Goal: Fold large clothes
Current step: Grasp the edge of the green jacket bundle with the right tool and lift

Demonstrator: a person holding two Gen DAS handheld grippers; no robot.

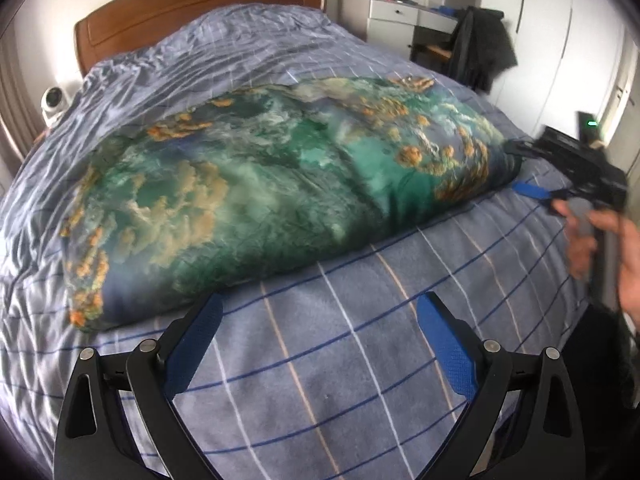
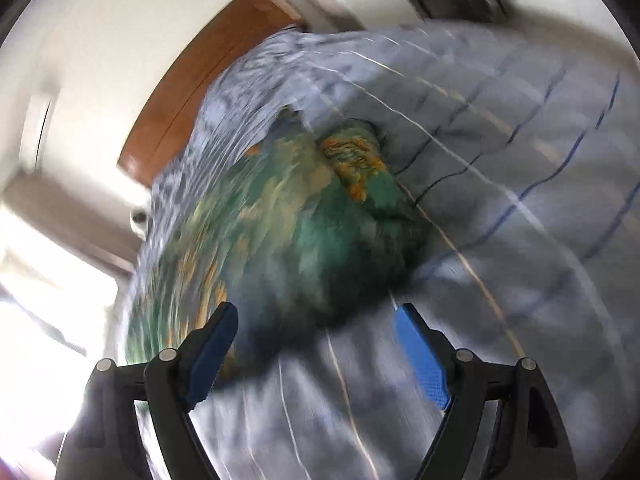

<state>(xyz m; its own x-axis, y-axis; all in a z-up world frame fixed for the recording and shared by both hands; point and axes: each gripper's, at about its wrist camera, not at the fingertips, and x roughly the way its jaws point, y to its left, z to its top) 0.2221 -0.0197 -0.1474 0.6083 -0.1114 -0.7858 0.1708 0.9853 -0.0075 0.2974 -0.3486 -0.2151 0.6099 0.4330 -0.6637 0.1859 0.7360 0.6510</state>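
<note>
A large green and blue garment point(image 1: 260, 192) with orange patches lies folded in a long band across the blue checked bed cover point(image 1: 340, 360). My left gripper point(image 1: 320, 320) is open and empty, just in front of the garment's near edge. My right gripper point(image 1: 532, 188) shows at the garment's right end in the left wrist view, held by a hand point(image 1: 600, 248). In the blurred right wrist view the right gripper point(image 2: 316, 320) is open and empty, with the garment's end point(image 2: 300, 232) just ahead of its fingers.
A brown wooden headboard point(image 1: 192, 4) stands at the far end of the bed. A white round device point(image 1: 54, 102) sits at the bed's left. A white desk point(image 1: 396, 12) with a dark jacket point(image 1: 480, 44) on a chair and white wardrobes point(image 1: 552, 32) stand at the right.
</note>
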